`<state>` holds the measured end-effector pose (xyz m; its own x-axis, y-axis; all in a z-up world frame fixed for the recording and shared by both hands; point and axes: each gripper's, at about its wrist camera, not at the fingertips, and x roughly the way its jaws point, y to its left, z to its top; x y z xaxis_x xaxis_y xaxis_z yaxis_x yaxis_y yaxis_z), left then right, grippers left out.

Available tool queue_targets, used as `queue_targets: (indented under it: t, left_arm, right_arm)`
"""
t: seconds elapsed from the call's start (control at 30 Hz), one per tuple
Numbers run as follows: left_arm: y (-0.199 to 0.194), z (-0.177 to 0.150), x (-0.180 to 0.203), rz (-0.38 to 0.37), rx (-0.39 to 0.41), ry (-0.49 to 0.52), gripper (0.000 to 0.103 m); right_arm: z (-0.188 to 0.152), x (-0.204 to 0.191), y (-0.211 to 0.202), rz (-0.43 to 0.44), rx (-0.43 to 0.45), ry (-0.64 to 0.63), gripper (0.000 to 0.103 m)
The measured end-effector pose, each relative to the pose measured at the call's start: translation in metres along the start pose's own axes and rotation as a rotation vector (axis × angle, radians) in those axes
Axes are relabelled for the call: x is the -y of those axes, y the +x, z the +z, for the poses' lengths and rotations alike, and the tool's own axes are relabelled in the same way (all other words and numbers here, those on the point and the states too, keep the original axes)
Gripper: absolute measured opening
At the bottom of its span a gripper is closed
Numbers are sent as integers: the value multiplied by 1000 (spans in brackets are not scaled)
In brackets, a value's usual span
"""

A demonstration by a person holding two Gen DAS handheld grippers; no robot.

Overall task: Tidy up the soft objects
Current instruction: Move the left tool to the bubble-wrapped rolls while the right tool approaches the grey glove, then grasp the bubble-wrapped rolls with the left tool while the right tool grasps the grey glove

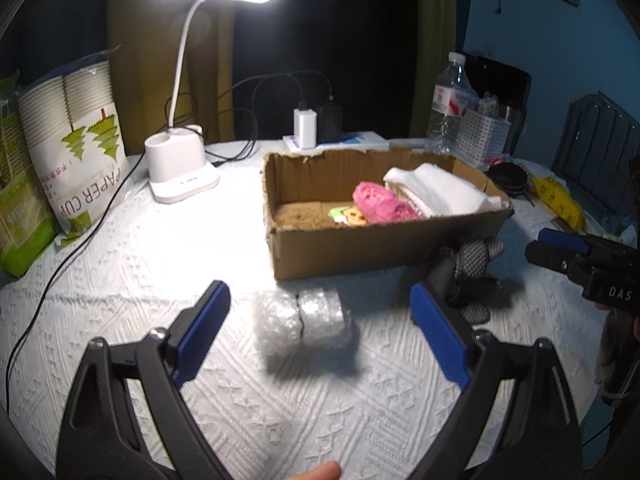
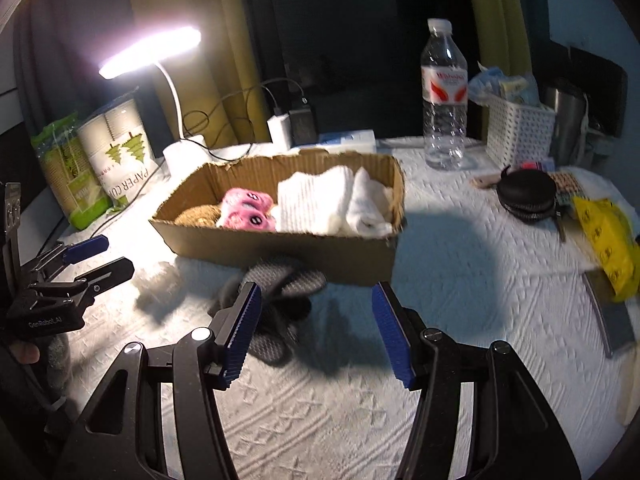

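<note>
Left wrist view: left gripper (image 1: 320,312) had its jaws wide apart and empty, aimed down at the bubble wrap (image 1: 301,322) lying on the cloth (image 1: 160,260) just in front of the box (image 1: 360,248).
Right wrist view: right gripper (image 2: 316,320) also had its jaws apart with nothing between them, above the grey fabric (image 2: 276,280) touching the box's near wall.
Box contents: pink item (image 1: 380,202) and white towels (image 1: 436,190) already lay inside.
Advice, left: straddle both halves of the wrap, close gently so it does not squash or slip.
Advice, right: pinch the fabric at its bunched middle, lift clear of the wall.
Unclear: the fabric was blurred and part hidden by the right finger; its kind could not be told.
</note>
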<state>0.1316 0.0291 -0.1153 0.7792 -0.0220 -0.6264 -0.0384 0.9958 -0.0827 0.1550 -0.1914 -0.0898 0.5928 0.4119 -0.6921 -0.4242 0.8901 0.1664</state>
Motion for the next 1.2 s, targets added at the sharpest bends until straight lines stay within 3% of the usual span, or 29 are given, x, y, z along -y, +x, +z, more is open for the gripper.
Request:
queue_targets:
  t: [0.27, 0.4, 0.9, 1.2]
  left_arm:
    - [11, -11, -2, 20, -51, 3, 93]
    - [21, -16, -6, 37, -94, -5, 93]
    - [41, -16, -5, 47, -171, 32, 93]
    - [63, -4, -10, 31, -212, 39, 93]
  right_arm:
    - [-16, -1, 10, -1, -45, 0, 61]
    - [-24, -6, 18, 15, -74, -14, 74]
    - [-25, -13, 38, 43, -126, 4, 74]
    - [-4, -20, 53, 65, -126, -16, 74]
